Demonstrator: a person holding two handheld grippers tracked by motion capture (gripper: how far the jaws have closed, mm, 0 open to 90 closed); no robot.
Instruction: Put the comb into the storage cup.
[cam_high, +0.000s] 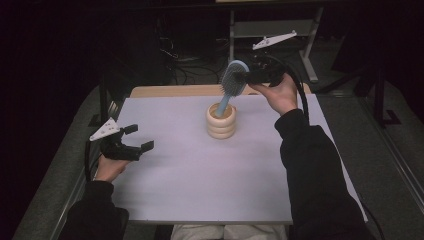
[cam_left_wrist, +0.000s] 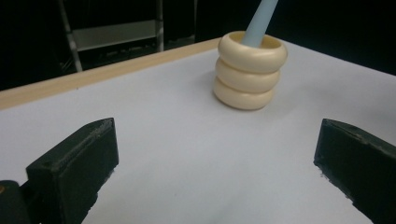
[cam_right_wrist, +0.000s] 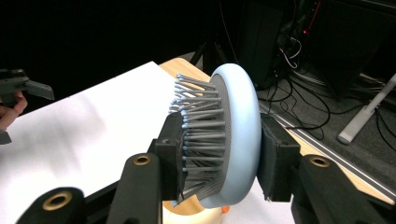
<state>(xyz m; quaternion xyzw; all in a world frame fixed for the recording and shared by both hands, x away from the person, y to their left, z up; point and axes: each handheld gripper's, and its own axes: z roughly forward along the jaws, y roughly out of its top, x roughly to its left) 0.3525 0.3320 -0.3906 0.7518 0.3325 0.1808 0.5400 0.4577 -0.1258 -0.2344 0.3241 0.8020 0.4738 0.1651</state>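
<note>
I see one blue hairbrush (cam_high: 234, 80) at the far middle of the worktop (cam_high: 200, 185), its handle standing in one cream ringed holder (cam_high: 221, 121). My right claw (cam_high: 248, 76) pinches the brush head, bristles against one jaw. My left claw (cam_high: 138, 138) rests spread at the near left, holding nothing.

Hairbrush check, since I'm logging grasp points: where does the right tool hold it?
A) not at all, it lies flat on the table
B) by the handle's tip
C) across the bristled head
C: the right tool is shut on the hairbrush head, one jaw on the bristles and one on the back.
</note>
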